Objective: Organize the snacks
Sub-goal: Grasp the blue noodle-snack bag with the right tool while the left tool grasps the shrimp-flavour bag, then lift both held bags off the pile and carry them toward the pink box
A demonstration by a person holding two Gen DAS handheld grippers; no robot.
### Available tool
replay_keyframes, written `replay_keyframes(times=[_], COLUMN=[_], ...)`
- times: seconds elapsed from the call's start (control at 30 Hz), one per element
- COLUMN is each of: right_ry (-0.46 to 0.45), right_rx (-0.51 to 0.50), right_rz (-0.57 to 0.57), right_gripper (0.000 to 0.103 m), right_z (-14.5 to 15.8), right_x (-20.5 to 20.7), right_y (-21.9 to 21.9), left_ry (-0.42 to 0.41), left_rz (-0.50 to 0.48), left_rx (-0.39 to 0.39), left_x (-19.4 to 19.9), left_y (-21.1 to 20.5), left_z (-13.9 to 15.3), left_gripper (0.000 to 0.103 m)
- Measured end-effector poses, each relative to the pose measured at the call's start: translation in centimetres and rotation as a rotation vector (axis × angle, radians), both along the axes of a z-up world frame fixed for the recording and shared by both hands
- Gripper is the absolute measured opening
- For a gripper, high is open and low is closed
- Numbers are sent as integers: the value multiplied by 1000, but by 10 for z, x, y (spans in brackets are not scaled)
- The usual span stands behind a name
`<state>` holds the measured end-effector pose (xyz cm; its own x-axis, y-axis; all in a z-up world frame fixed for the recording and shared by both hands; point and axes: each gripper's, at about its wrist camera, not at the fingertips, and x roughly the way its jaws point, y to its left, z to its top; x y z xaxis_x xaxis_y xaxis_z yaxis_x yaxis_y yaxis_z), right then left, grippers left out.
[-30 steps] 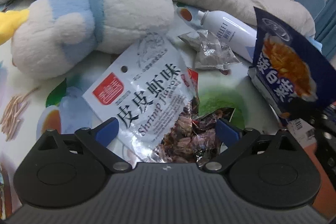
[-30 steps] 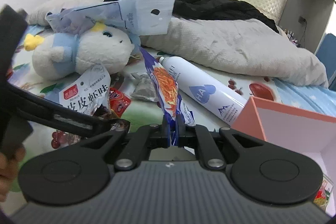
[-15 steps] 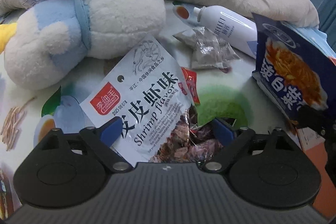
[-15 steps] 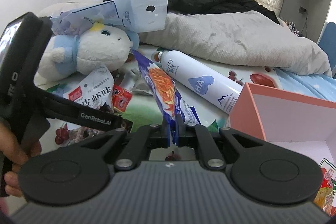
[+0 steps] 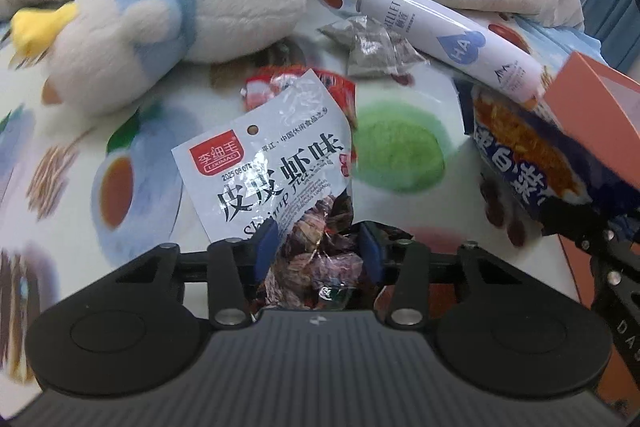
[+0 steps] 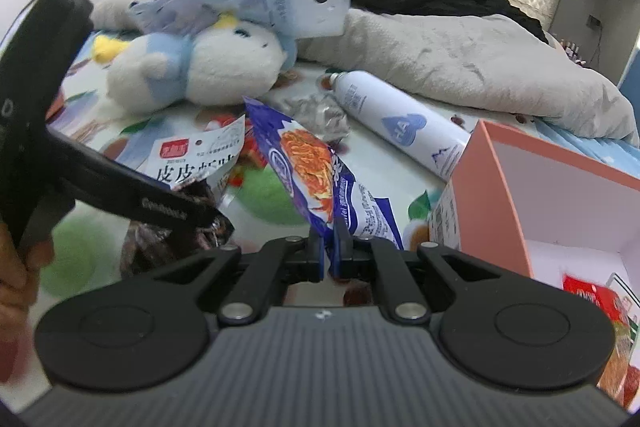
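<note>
My left gripper (image 5: 316, 251) is shut on the lower end of a white shrimp-flavor snack bag (image 5: 276, 167), its blue pads pressing the clear part full of dark wrapped pieces. That bag also shows in the right wrist view (image 6: 196, 163). My right gripper (image 6: 329, 255) is shut on a blue snack packet (image 6: 312, 167) with an orange food picture, held upright above the bed; the same packet shows in the left wrist view (image 5: 520, 163). A pink box (image 6: 520, 187) stands open at the right, with a red packet (image 6: 592, 303) inside.
A white spray can (image 6: 392, 123) lies beside the box. A white and blue plush toy (image 5: 160, 27) lies at the back left under a pale blue bag (image 6: 280, 3). A crumpled grey wrapper (image 5: 376, 47), a red packet (image 5: 320, 91), grey bedding (image 6: 480, 59).
My left gripper has closed from wide open onto the shrimp snack bag, which now stands lifted and crumpled. My right gripper has carried the blue packet closer to the pink box.
</note>
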<state>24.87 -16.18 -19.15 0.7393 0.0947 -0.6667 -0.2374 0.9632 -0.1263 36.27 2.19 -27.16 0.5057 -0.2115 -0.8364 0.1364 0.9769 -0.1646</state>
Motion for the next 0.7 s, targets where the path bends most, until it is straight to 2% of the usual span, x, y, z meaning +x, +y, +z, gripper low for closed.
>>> replay_keyframes(times=[0.23,0.43,0.7], right_ry=[0,3,69], right_rx=[-46,-70,-63], right_rz=[60,104,188], right_gripper=[7,7,10], right_z=[-3,-8,-11], right_x=[-48,-96,-146], right_y=[4,3,-2], left_ry=[20,29,50], left_rz=[46,46,83], left_rx=[-37,-46,-61], left_x=[-52,-101,-149], left_y=[18,21,29], left_z=[6,13,19], left_gripper=[47,47,46])
